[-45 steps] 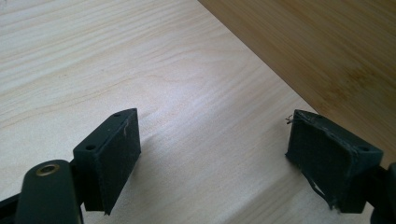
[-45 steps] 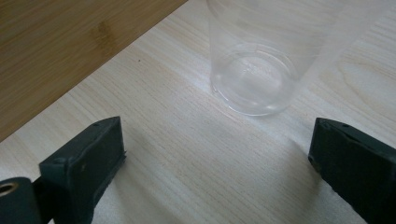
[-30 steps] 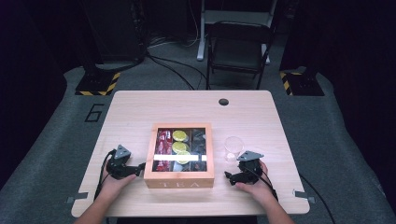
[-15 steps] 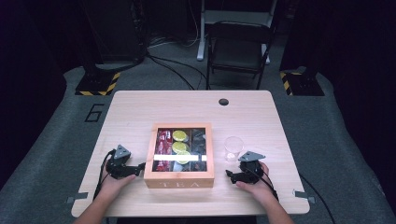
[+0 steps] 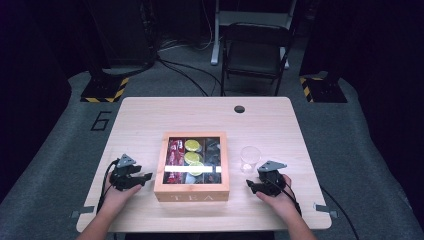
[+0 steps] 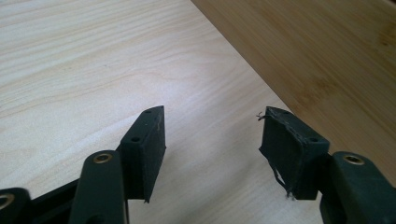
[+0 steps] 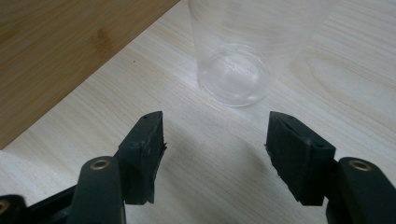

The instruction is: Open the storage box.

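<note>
A wooden tea box (image 5: 191, 192) with a clear lid sits in the middle of the table, with yellow, red and dark packets in its compartments. A clear plastic cup (image 5: 249, 158) stands upright just right of it. My left gripper (image 5: 145, 178) rests on the table left of the box, pointing at its side wall (image 6: 317, 51). Its jaws (image 6: 212, 135) have just been closing and stand partly apart over bare wood, holding nothing. My right gripper (image 5: 250, 186) lies right of the box, just in front of the cup (image 7: 238, 60). Its jaws (image 7: 215, 140) have also been closing and hold nothing.
The light wooden table (image 5: 150, 120) has a round cable hole (image 5: 239, 109) near its far edge. A dark folding chair (image 5: 255, 50) stands behind the table. Striped stand bases (image 5: 105, 90) sit on the floor at the far left and right.
Both hands stay where they were. Each gripper's jaws stand closer together than a second ago, with nothing between them.
</note>
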Tool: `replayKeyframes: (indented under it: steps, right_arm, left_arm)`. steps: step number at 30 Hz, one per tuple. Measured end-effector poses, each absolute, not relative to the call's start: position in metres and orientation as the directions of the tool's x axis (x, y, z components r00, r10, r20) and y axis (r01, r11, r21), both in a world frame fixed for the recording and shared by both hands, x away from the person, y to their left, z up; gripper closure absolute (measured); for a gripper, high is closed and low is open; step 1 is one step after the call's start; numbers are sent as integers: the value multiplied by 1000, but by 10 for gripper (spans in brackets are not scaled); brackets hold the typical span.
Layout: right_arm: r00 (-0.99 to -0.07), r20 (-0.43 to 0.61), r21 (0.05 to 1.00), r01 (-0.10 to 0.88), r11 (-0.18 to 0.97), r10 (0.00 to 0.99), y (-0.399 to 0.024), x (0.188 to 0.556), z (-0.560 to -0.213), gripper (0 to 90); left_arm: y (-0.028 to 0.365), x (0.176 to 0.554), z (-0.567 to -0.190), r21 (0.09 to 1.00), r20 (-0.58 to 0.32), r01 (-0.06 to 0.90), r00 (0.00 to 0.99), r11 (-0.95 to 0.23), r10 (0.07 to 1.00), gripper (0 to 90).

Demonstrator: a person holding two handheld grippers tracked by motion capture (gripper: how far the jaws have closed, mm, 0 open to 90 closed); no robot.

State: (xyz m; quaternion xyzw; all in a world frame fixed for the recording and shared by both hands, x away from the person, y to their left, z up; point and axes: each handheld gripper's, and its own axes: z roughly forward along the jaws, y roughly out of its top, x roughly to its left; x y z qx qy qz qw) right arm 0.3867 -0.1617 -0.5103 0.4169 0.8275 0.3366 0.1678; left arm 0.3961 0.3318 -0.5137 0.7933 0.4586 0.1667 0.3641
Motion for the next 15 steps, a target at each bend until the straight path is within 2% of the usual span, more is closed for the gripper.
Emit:
replayKeyframes:
  steps: [6,10,15]
  right_arm:
    - [-601,9,701,574,424,800,-162,384,-503,424]
    - [-620,-12,711,546,443,784,-158,380,-498,420]
    - [-625,46,717,564,410,779,-155,379,-492,451]
  left_arm:
    - [334,394,-506,742,-78,598,527,-304,846,436]
    - [337,390,-497,756,-119,600,520,-262,846,470]
    - [337,385,-485,759,-120,593,532,-268,838,495]
